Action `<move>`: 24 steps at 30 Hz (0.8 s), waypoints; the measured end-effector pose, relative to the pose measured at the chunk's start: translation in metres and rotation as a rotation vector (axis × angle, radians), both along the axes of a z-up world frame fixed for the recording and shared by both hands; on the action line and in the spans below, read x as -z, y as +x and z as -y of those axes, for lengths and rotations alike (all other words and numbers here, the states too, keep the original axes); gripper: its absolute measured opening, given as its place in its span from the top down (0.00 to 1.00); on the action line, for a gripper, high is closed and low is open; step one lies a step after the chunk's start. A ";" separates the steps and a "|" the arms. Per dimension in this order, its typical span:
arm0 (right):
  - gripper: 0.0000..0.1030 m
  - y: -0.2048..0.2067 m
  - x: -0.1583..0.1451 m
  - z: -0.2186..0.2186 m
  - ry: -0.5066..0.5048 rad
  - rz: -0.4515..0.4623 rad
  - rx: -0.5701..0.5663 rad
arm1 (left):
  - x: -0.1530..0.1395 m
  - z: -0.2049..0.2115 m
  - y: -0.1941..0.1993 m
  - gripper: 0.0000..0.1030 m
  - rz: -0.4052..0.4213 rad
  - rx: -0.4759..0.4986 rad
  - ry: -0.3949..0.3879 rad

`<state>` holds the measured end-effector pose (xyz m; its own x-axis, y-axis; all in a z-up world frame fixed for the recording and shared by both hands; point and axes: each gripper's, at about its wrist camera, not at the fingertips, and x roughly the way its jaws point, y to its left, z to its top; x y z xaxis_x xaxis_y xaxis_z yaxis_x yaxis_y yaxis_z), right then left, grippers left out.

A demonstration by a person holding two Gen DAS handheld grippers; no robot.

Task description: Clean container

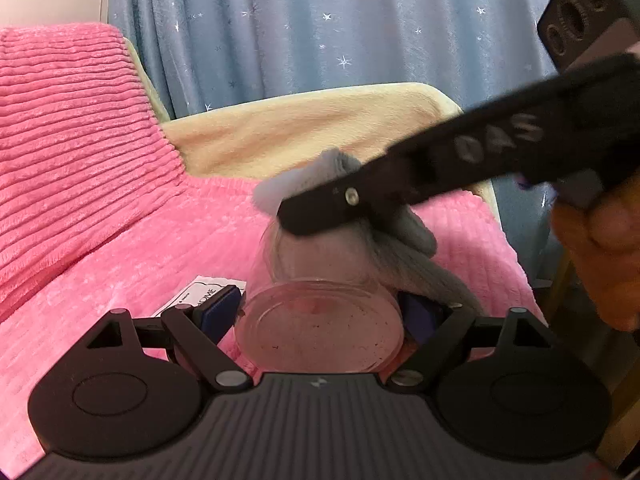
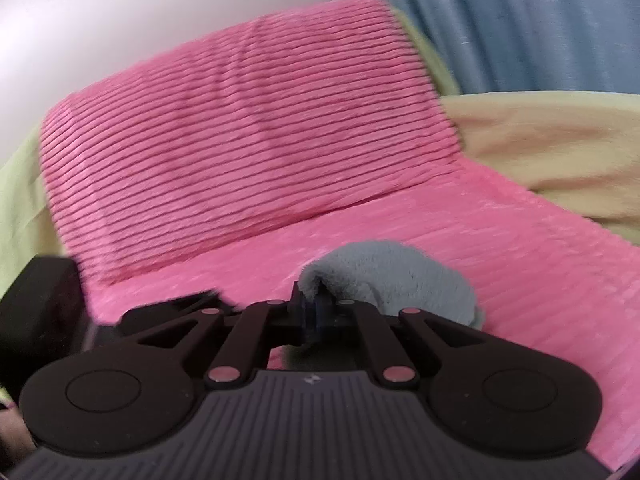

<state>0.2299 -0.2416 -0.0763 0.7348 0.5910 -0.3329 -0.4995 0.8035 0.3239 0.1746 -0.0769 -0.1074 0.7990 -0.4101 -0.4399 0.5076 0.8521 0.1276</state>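
A clear round container (image 1: 320,320) lies on its side with its dusty base toward the left wrist camera. My left gripper (image 1: 320,308) is shut on it, blue pads on both sides. My right gripper (image 1: 296,216) reaches in from the right, just above the container's far end, shut on a grey fluffy cloth (image 1: 404,240) that drapes down the container's right side. In the right wrist view the right gripper (image 2: 316,308) pinches the grey cloth (image 2: 392,276), which bunches past the fingertips. The container is hidden in that view.
A pink ribbed blanket (image 1: 80,140) covers the sofa seat and back, with a beige cover (image 1: 300,128) behind. A blue star curtain (image 1: 320,20) hangs at the back. A white printed card (image 1: 200,294) lies by the left finger. A hand (image 1: 600,248) holds the right gripper.
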 end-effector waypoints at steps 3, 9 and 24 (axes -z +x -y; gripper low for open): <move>0.98 0.005 0.002 0.008 0.032 -0.018 0.031 | -0.001 -0.006 0.003 0.17 -0.027 -0.011 -0.051; 0.98 0.006 0.003 0.010 0.030 -0.020 0.038 | -0.004 -0.029 0.012 0.18 -0.119 -0.032 -0.255; 0.96 -0.011 -0.008 -0.017 -0.059 0.009 -0.110 | 0.000 -0.002 -0.003 0.17 0.002 -0.007 0.021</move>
